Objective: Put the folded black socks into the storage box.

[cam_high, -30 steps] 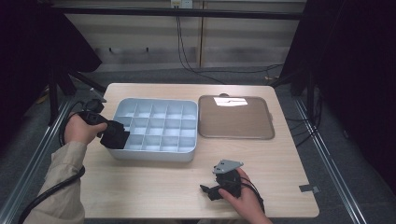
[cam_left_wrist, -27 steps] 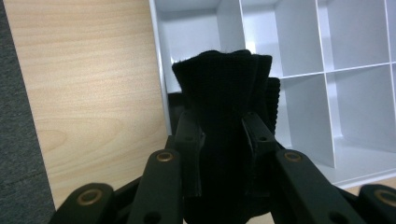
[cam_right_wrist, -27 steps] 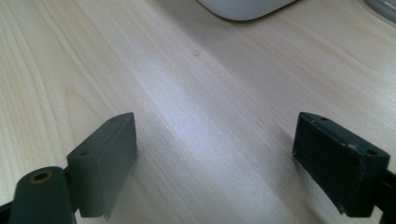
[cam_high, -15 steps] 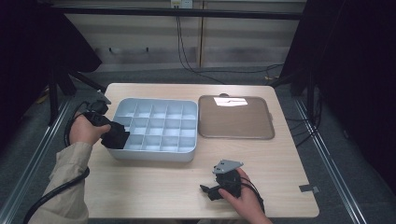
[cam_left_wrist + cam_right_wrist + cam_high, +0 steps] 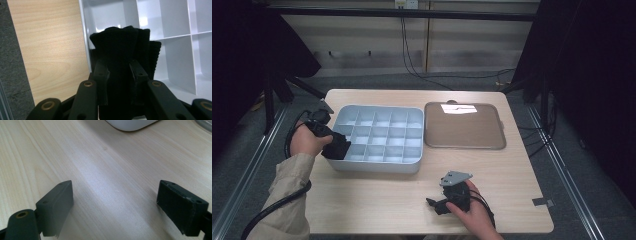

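A black knitted cloth [image 5: 125, 47] is pinched between the jaws of my left gripper [image 5: 118, 75], which is shut on it. In the high view the left gripper [image 5: 332, 142] holds the cloth [image 5: 338, 149] at the left rim of a pale compartment box [image 5: 379, 165], over its near-left cells. The box's white dividers [image 5: 175, 37] run behind the cloth. My right gripper [image 5: 439, 205] rests low on the wooden table near the front edge. Its jaws stand wide open over bare wood [image 5: 115, 205], with nothing between them.
A flat brownish lid or tray [image 5: 464, 127] with a pale rim lies to the right of the box. The box's rounded corner [image 5: 130, 123] shows ahead of the right gripper. Cables trail off the table's left side [image 5: 287, 145], and dark curtains flank the table.
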Demonstrator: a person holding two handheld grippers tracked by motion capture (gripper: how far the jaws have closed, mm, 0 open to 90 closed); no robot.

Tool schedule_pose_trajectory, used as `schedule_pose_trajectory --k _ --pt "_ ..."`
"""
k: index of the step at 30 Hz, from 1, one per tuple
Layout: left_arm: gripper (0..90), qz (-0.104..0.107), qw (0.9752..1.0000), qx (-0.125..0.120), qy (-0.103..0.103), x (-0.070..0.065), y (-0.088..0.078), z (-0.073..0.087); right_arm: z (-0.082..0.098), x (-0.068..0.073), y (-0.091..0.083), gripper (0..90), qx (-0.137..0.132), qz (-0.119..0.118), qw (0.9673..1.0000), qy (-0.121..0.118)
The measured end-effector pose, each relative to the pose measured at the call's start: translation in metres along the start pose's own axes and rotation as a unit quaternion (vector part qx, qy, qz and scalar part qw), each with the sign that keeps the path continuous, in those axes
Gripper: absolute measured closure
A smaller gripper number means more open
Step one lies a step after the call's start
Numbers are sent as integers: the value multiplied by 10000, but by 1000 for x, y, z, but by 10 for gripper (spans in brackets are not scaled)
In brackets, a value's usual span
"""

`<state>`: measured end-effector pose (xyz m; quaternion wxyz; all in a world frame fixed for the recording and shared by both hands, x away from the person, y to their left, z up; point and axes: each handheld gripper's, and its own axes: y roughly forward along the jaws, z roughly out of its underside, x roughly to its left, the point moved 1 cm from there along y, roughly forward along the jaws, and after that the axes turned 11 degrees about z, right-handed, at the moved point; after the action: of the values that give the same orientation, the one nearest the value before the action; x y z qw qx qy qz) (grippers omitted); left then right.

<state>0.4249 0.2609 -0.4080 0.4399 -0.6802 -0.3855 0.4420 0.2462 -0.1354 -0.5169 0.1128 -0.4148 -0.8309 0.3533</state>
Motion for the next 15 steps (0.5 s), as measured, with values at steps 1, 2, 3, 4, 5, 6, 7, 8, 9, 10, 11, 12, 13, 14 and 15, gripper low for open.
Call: schedule_pose_trajectory --k 1,2,3,4,5,6,7,8,9,10,11,12,13,14,15 --pt "724 -40 10000 2 9 -1 1 0 0 0 0 132 0 0 10000 0" --pt "725 -70 10000 9 14 -1 2 0 0 0 0 132 -5 6 10000 -6" --pt "726 -83 10000 22 12 -1 2 0 0 0 0 133 -5 6 10000 -6" --pt "726 -96 9999 28 12 -1 2 0 0 0 0 132 1 1 10000 -1" --pt "727 -96 9999 28 12 -1 2 0 0 0 0 132 1 1 10000 -1" --pt "727 -120 9999 41 2 -2 3 -1 0 0 0 133 0 10 10000 -7" --pt "728 -136 9999 47 -1 -3 4 -1 0 0 0 132 0 1 10000 0" --pt "728 -136 9999 47 -1 -3 4 -1 0 0 0 132 0 1 10000 0" --pt "728 -152 9999 46 -19 -3 4 -1 0 0 0 133 5 6 10000 -2" --pt "728 -161 9999 46 -5 -3 5 -1 0 0 0 132 1 11 10000 -7" --pt "729 -159 9999 35 -15 -2 6 0 0 0 0 132 -1 11 10000 -7" --pt "729 -150 9999 43 -21 -2 6 0 0 0 0 133 -4 5 10000 -6" --pt "730 -150 9999 43 -21 -2 6 0 0 0 0 133 -4 5 10000 -6" --pt "730 -182 9998 67 6 -2 6 0 0 0 0 133 -1 11 10000 -8" --pt "730 -182 9998 67 6 -2 6 0 0 0 0 133 -1 11 10000 -8"
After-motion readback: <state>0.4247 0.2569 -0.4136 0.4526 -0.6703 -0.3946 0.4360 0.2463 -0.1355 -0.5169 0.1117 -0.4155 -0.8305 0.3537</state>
